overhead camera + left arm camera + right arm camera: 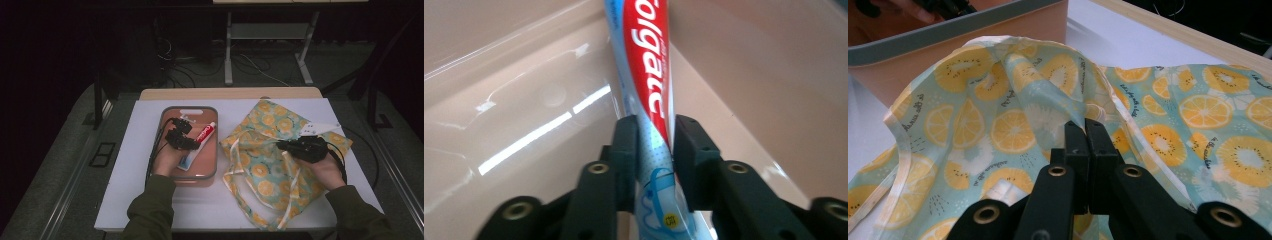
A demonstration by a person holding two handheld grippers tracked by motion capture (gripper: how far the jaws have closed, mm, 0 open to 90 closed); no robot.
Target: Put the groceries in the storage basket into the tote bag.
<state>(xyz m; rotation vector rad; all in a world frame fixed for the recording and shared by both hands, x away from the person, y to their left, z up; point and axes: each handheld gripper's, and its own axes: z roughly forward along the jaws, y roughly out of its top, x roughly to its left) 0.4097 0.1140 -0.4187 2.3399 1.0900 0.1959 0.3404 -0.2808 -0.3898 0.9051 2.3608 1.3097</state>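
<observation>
My left gripper [655, 145] has its jaws clamped on the Colgate toothpaste tube [649, 75], which lies inside the pink bin [210, 172]. My right gripper [1084, 135] pinches a fold of the citrus-print cloth bag [1013, 100] just beside that bin.

A red, white and pale-blue toothpaste tube [651, 95] lies lengthwise in the pink tray [210, 172], cap end toward its far wall, while just beside the tray a mint fabric bag [267, 165] printed with orange citrus slices sprawls rumpled on the worktop, one fold pulled up.
</observation>
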